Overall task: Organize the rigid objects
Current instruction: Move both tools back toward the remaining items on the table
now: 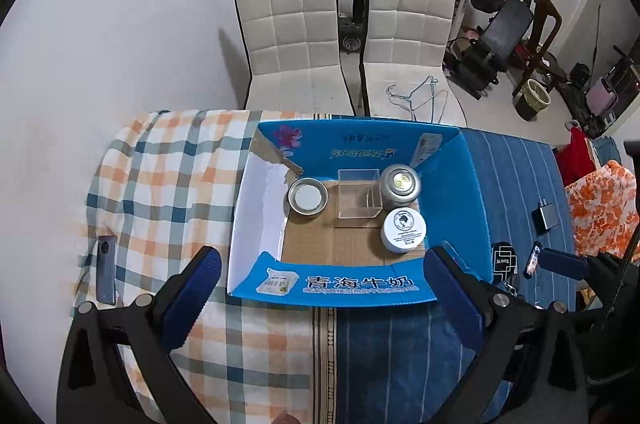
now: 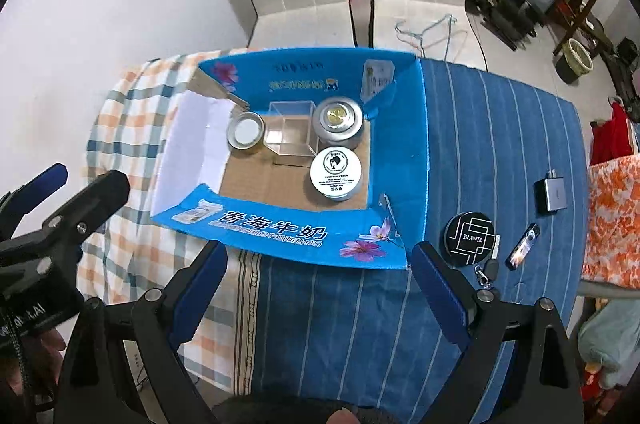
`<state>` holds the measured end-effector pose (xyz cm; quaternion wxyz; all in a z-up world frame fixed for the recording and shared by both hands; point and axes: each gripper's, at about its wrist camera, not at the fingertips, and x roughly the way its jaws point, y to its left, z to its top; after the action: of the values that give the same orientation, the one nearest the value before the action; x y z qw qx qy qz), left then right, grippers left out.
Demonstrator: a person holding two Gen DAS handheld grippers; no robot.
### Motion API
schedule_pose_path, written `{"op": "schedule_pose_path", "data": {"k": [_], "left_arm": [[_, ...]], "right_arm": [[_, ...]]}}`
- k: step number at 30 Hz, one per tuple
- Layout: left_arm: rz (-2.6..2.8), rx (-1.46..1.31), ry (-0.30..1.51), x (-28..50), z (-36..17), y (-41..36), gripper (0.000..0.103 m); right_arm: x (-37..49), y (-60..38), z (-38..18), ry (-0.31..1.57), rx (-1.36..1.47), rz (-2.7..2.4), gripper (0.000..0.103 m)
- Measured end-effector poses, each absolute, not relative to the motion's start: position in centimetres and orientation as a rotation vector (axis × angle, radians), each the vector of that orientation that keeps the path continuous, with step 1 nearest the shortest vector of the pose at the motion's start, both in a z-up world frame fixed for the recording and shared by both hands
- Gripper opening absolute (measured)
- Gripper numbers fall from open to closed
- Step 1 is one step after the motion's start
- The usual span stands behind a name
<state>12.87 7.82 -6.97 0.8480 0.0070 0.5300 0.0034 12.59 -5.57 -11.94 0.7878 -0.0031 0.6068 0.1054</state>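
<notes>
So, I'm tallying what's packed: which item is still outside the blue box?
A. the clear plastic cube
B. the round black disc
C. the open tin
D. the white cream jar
B: the round black disc lies on the striped cloth right of the blue box.

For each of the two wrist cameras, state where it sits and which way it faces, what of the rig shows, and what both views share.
Left wrist: rides the open left gripper, looking down and forward at the blue carton; its own blue-padded fingers frame the view, and the right gripper pokes in at right.
Right wrist: rides the open right gripper, slightly further right; the left gripper shows at left.
Shared: carton, white cream jar, clear box, black round tin.
</notes>
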Motion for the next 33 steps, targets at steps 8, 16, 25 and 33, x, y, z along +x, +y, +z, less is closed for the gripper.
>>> {"op": "schedule_pose_path", "data": {"k": [8,16,25,33], "left_arm": [[-0.042,0.047,1.096,12.7,-6.1,3.3,0.103],[-0.212,0.107,1.121,14.7,-9.5,-7.5,0.103],[-0.347,0.211,1.263,17.1,-18.5,-20.4,0.103],[-0.299,0.168,1.387,19.0,-26.0,-25.0,0.103]], "right_arm": [[11.6,-9.5,-10.9,1.289,0.058,0.212,0.095],[10.9,-21.1,-12.7,1.303,0.203,0.020,0.095],[10.9,-36.7,-18.9,1.374,0.324,-0.226,0.095],[13.7,-44.2,-24.9,1.395,0.365,-0.294,0.095]]}}
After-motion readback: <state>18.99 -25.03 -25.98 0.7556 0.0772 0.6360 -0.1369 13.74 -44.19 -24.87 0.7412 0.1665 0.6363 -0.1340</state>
